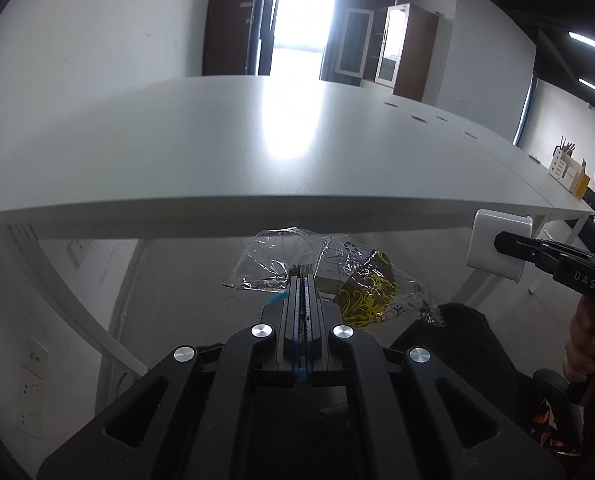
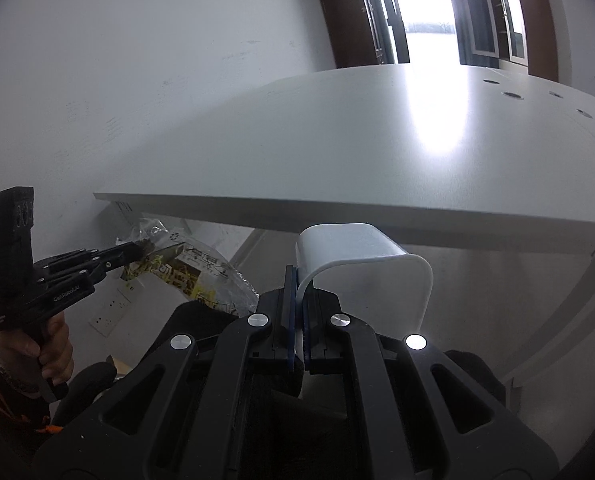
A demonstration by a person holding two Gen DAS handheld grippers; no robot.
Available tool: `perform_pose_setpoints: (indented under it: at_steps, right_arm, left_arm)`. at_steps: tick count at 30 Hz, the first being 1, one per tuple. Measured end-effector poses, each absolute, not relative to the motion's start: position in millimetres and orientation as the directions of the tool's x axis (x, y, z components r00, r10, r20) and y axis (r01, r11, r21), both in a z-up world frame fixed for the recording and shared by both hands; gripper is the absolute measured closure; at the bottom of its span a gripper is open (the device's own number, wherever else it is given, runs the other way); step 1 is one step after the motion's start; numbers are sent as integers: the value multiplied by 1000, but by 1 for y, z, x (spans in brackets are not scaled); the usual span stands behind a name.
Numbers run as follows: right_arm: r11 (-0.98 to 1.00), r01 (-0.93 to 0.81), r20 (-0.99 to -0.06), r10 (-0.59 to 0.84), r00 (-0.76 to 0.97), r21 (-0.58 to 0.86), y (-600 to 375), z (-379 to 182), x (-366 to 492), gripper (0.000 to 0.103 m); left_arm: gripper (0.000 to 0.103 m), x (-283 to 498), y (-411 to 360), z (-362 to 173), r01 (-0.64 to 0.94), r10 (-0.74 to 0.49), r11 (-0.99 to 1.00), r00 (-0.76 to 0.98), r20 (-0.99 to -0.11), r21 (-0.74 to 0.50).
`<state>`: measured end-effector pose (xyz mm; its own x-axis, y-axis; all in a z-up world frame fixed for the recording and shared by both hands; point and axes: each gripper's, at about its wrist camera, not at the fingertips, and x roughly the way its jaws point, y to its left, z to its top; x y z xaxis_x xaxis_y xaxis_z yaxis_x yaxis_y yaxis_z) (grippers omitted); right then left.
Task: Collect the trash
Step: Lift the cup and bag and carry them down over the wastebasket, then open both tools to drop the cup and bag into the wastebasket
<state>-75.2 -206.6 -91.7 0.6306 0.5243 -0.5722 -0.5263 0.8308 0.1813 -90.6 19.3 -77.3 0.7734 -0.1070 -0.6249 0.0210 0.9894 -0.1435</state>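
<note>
While our left gripper (image 1: pixel 302 270) pinches only a corner of the crinkly wrapper (image 1: pixel 353 280) and our right gripper (image 2: pixel 299 280) clamps the thin rim of the white bin (image 2: pixel 373 268), both hang off the table (image 1: pixel 217 152), so either may slip free.

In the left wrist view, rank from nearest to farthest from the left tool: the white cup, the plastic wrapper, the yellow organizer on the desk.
1. Plastic wrapper: clamped in the left tool.
2. White cup: right, held by the right tool.
3. Yellow organizer: far right on the desk.
</note>
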Motion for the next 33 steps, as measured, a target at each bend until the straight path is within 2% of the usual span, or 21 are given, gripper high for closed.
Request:
perform_pose_setpoints:
  at_steps: [8, 18, 23, 26, 33]
  right_arm:
    - [865, -463, -669, 462, 583, 194, -203, -160, -47, 101]
    - [879, -438, -765, 410, 497, 187, -171, -237, -1, 101]
    - [893, -397, -809, 387, 442, 211, -157, -277, 34, 101]
    - [904, -365, -832, 371, 411, 223, -151, -300, 50, 101]
    - [915, -281, -862, 377, 338, 290, -148, -344, 95, 101]
  left_arm:
    - [102, -46, 12, -151, 6, -111, 990, 644, -757, -140]
    - [102, 41, 14, -240, -56, -75, 992, 480, -874, -116]
    - [102, 90, 21, -290, -118, -7, 991, 394, -919, -57]
    - [102, 117, 29, -308, -170, -58, 978, 330, -942, -120]
    - [102, 151, 33, -350, -207, -73, 970, 263, -962, -130]
